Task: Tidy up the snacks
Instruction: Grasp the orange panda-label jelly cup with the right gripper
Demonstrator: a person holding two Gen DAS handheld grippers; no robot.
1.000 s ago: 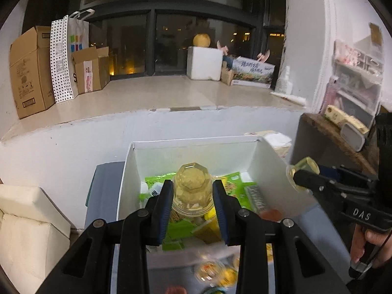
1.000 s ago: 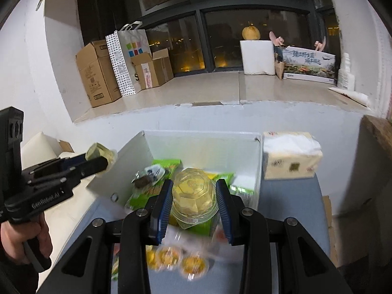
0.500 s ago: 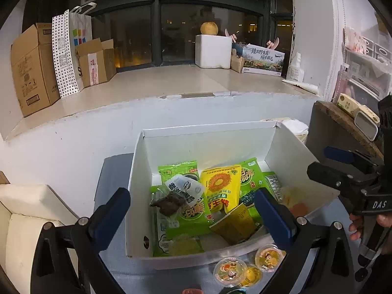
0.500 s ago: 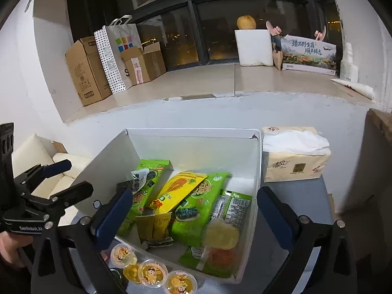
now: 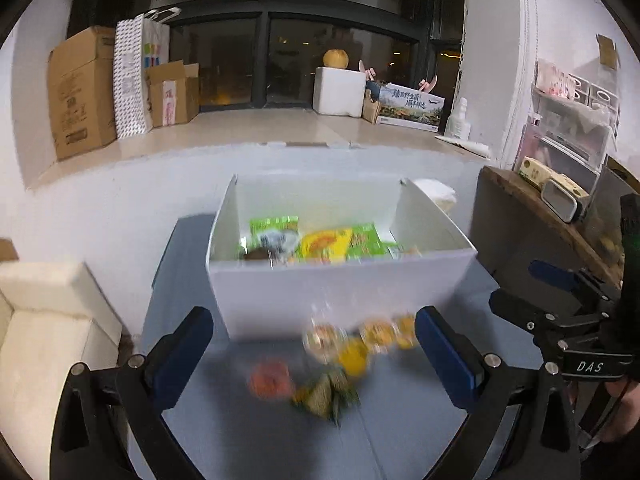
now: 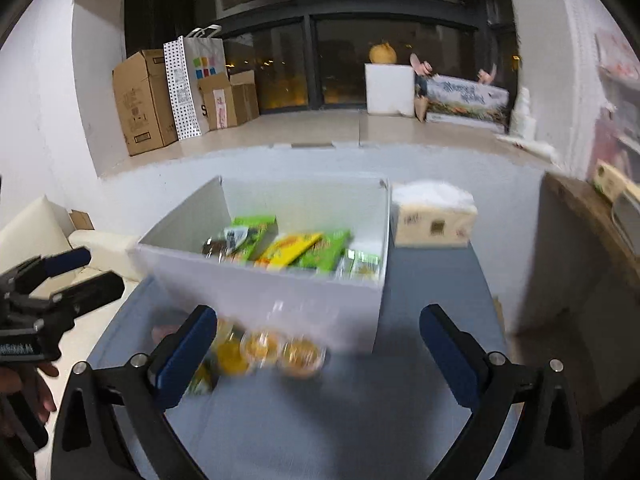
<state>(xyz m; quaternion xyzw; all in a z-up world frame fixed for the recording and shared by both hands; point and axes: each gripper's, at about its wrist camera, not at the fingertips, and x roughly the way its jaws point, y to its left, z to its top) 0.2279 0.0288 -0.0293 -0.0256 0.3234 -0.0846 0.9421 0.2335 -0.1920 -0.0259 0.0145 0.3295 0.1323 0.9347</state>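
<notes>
A white open box (image 5: pixel 340 292) (image 6: pixel 280 292) stands on the blue-grey table (image 5: pixel 400 432) and holds green and yellow snack packets (image 5: pixel 320 240) (image 6: pixel 296 246). Several jelly cups (image 5: pixel 360 340) (image 6: pixel 272 348) lie blurred on the table just before its front wall, with an orange-red snack (image 5: pixel 270 378) and a green wrapped one (image 5: pixel 328 394). My left gripper (image 5: pixel 312 320) (image 6: pixel 100 268) is open wide and holds nothing, above these loose snacks. My right gripper (image 6: pixel 316 316) (image 5: pixel 516 286) is also open and holds nothing, short of the box front.
A tissue pack (image 6: pixel 432 216) sits right of the box. A wooden shelf (image 5: pixel 520 200) stands at the right, a cream cushion (image 5: pixel 40 320) at the left. Behind the box a white wall rises to a windowsill with cardboard boxes (image 5: pixel 80 92).
Each gripper held a jelly cup over the box a second ago. Both have opened, let the cups go and drawn back from the box to its near side.
</notes>
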